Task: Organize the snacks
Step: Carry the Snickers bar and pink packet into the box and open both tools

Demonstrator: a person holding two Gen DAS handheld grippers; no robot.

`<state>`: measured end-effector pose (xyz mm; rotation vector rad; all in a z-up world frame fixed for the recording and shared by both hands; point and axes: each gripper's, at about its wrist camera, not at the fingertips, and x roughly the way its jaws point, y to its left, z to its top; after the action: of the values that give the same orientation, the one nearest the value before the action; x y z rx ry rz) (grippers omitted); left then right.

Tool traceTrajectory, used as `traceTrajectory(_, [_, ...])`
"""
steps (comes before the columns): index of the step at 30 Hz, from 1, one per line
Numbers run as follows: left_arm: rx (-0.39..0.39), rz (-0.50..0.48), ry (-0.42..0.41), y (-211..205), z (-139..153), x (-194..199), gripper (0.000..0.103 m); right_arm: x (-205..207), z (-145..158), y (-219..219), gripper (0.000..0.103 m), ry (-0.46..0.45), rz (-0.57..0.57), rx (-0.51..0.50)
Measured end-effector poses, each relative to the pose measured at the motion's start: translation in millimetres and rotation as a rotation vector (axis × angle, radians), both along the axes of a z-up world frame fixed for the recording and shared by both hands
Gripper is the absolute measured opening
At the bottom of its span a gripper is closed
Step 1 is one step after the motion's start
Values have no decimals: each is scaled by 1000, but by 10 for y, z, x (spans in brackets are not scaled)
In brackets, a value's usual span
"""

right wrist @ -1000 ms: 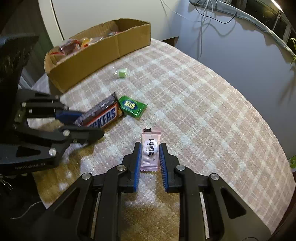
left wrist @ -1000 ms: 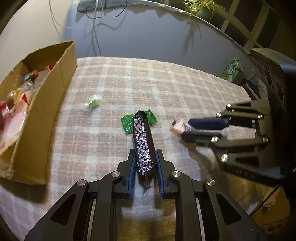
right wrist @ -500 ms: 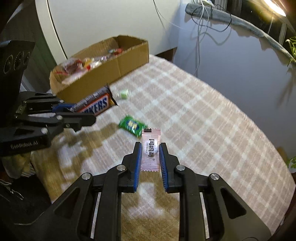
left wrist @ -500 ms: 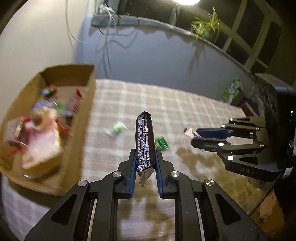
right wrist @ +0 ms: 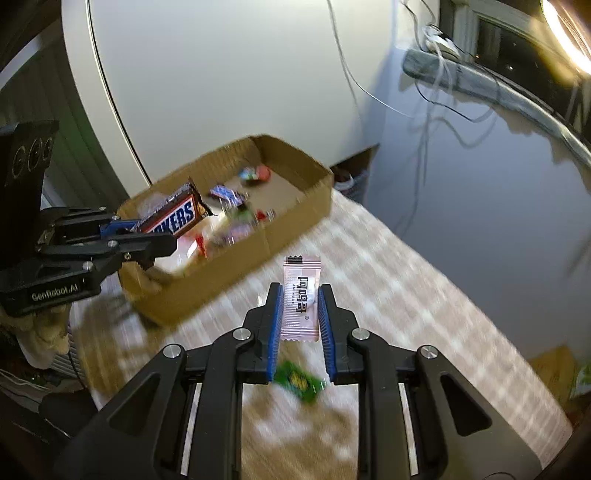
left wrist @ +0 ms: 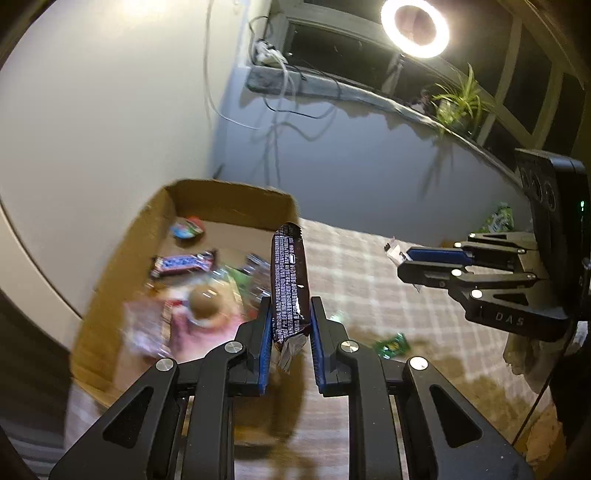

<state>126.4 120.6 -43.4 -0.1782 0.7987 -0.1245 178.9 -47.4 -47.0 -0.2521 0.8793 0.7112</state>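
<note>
The left gripper [left wrist: 289,334] is clamped on the lower end of a dark Snickers bar [left wrist: 288,280], which stands nearly upright between the blue pads, its crimped tail hanging below them. In the right wrist view that same gripper [right wrist: 147,236] comes in from 9 o'clock and the bar [right wrist: 173,218] shows its logo, poised over the near corner of the box [right wrist: 295,229].

The right gripper [right wrist: 301,325] is closed on a pale pink sachet [right wrist: 301,295], held flat and upright with its serrated top above the fingertips. From the left wrist view it [left wrist: 402,264] enters at 3 o'clock with only a white corner of the sachet [left wrist: 392,251] showing.

The cardboard box [left wrist: 110,280] sits at the 9 to 11 o'clock side of the left view, on a checked tablecloth [left wrist: 351,266]. Inside lie blurred wrapped snacks, among them a blue bar [left wrist: 183,262] and a round brown sweet [left wrist: 203,302].

A green packet [right wrist: 297,382] lies on the cloth at 6 o'clock under the right gripper; in the left view it [left wrist: 391,345] is at 4 o'clock from the bar.

Beyond, a ring light [left wrist: 414,27] glows at 1 o'clock, with a plant [left wrist: 460,99] on the sill.
</note>
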Motion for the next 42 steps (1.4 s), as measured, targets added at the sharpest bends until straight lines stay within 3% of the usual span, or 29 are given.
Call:
traceTrajectory(11, [29,44,15,370,-19,187,17,444,36,705,20,-7,67,-8])
traceTrajectory(24, [28,54,30,426,-58,230,18,580,-119,992,20,44,93,-12])
traceTrajectory(26, [30,54,29,426,-61,232,20,568,-109,997,21,38,93,-14])
traceTrajectory(28, [36,53,26,413,-50,225,33,568,-98,993,21,34,92,-17])
traceTrajectory(30, [40,56,20,411,-38,214,36,566,-86,994,31,31,91,-19])
traceTrajectory(32, [40,58,16,413,-26,196,36,551,-57,982,54,11,82,-20])
traceTrajectory(42, [55,52,3,357,28,61,36,453,62,889,70,-27,69,-32])
